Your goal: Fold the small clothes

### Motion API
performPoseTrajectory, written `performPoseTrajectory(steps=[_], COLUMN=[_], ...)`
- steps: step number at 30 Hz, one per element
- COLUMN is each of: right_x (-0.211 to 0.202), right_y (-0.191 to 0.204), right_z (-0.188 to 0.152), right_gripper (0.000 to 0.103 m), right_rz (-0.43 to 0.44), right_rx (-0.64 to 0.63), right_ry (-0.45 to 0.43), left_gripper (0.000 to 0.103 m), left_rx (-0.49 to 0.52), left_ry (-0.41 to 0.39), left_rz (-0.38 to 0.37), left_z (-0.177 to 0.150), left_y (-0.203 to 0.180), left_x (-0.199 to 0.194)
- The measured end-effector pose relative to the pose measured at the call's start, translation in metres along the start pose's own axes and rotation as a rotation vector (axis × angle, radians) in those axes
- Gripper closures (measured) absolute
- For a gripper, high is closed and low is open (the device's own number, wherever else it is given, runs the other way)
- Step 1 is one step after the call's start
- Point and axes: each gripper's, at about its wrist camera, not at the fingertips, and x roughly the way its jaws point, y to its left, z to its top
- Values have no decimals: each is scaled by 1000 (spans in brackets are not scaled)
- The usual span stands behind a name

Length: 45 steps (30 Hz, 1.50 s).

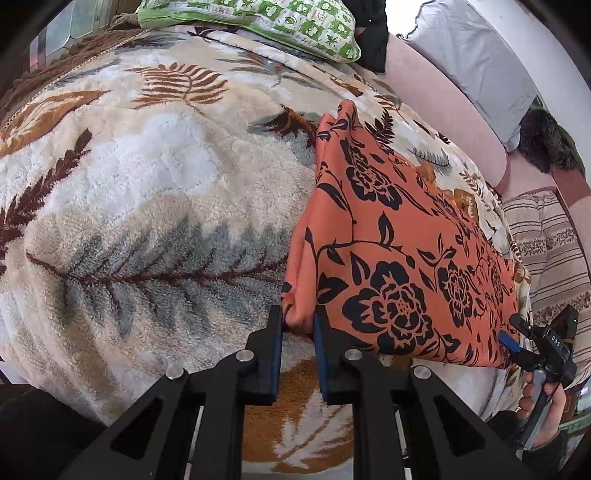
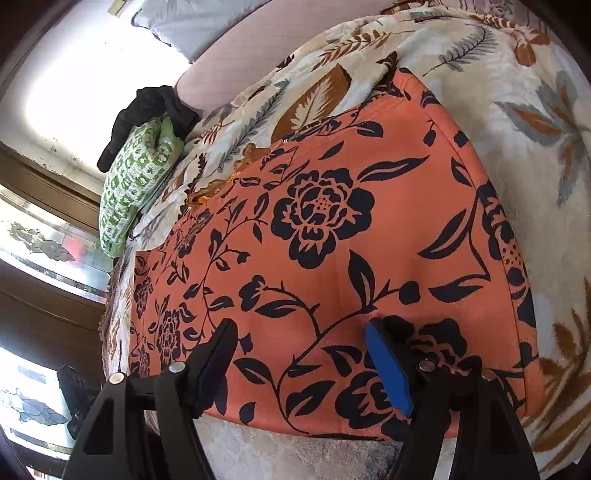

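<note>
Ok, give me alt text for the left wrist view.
The left gripper pinches a bunched corner of an orange garment with black flowers, which lies on a plush leaf-patterned blanket. At far right the right gripper meets the garment's edge; a green patterned pillow lies beyond.

Garment (image 1: 402, 254): orange cloth printed with black roses, leaves and curling vines; a small gold-brown trim at one edge.
Blanket (image 1: 147, 177): fluffy cream and white pile with large fern and leaf shapes in grey, rust-brown, tan and dark brown.
Pillow (image 1: 280, 22): green and white squares carrying small leaf motifs.
Headboard (image 1: 439, 96): dusty pink, plain.
Grey pillow (image 1: 476, 62): pale grey with a darker piped edge.
Striped cloth (image 1: 546, 251): cream with brown bands, some patterned.
Left gripper (image 1: 298, 325): black frame, blue pads, silver pins.
Right gripper (image 2: 301, 332): black frame, bright blue pad, silver pins.
</note>
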Motion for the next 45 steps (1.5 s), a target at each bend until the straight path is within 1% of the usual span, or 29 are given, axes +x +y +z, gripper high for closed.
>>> performPoseTrajectory(steps=[3, 4, 5, 6, 7, 8, 9, 11, 12, 14, 15, 18, 19, 20, 21, 22, 24, 26, 30, 32, 35, 36, 38, 39, 40, 41, 42, 44, 45], right_x=[0, 2, 3, -1, -2, -2, -2, -2, -2, -2, -2, -4, -4, -4, -4, -5, -5, -6, -8, -9, -10, -10, -13, -16, -22, -27, -34, -42, -41], right_y=[-3, -5, -4, -8, -10, -10, -11, -10, -10, -10, -11, -14, -15, -16, -18, -19, -20, -20, -22, -24, -25, -25, -23, -22, -21, -21, -23, -35, -49], right_z=[0, 0, 0, -2, -3, -2, -3, -2, -2, -3, -3, -3, -4, -3, -3, -3, -4, -4, -6, -6, -6, -6, -5, -4, -4, -3, -4, -6, -9], right_gripper=[28, 27, 27, 26, 26, 26, 26, 24, 23, 22, 21, 21, 21, 21, 21, 21, 21, 21, 21, 21, 21, 21, 21, 21, 21, 21, 21, 21, 20], right_rz=[2, 5, 10, 16, 18, 21, 25, 34, 40, 47, 51, 69, 76, 84, 93, 97, 100, 99, 108, 114, 115, 114, 108, 107, 117, 141, 174, 198, 181], right_rx=[-16, -20, -24, -25, -24, -24, -23, -22, -22, -20, -19, -16, -13, -10, -5, 0, 2, -3, 1, 9, 21, 27, 46, 58, 72, 78, 89, 147, 207], right_ry=[-2, -3, -4, -4, -5, -5, -5, -7, -9, -12, -14, -18, -19, -20, -20, -21, -22, -22, -28, -32, -33, -33, -22, -19, -30, -48, -75, -111, -106], left_gripper=[80, 75, 71, 58, 49, 37, 35, 35, 35, 39, 47, 55, 62, 62, 60, 60, 60, 60, 60, 60, 59, 54, 41, 32, 30, 30, 30, 30, 29], left_rx=[31, 41, 60, 81, 97, 110, 127, 144, 135, 106, 107, 135, 133, 104, 77, 66, 70, 78, 114, 137, 190, 219, 272, 304, 335, 360, 377, 364, 361], left_ry=[34, 23, -7, -45, -86, -127, -153, -142, -114, -72, -60, -15, 11, 32, 20, 4, -19, -22, -68, -88, -124, -132, -160, -170, -177, -179, -163, -63, -33], left_rz=[28, 33, 34, 27, 15, -2, -20, -45, -57, -60, -39, 66, 129, 153, 133, 135, 168, 169, 173, 156, 136, 120, 113, 113, 113, 120, 129, 168, 193], left_z=[7, 11, 18, 27, 37, 50, 64, 98, 116, 146, 157, 178, 180, 182, 181, 181, 179, 175, 169, 164, 139, 127, 101, 87, 73, 60, 50, 33, 27], left_y=[-5, -8, -11, -14, -18, -22, -26, -32, -33, -34, -37, -42, -38, -29, -22, -19, -22, -24, -30, -39, -52, -59, -75, -83, -89, -93, -95, -90, -85], left_x=[0, -5, -13, -22, -30, -35, -35, -20, -5, 27, 41, 79, 92, 103, 105, 102, 96, 91, 71, 59, 33, 24, 11, 6, 4, 5, 11, 34, 46])
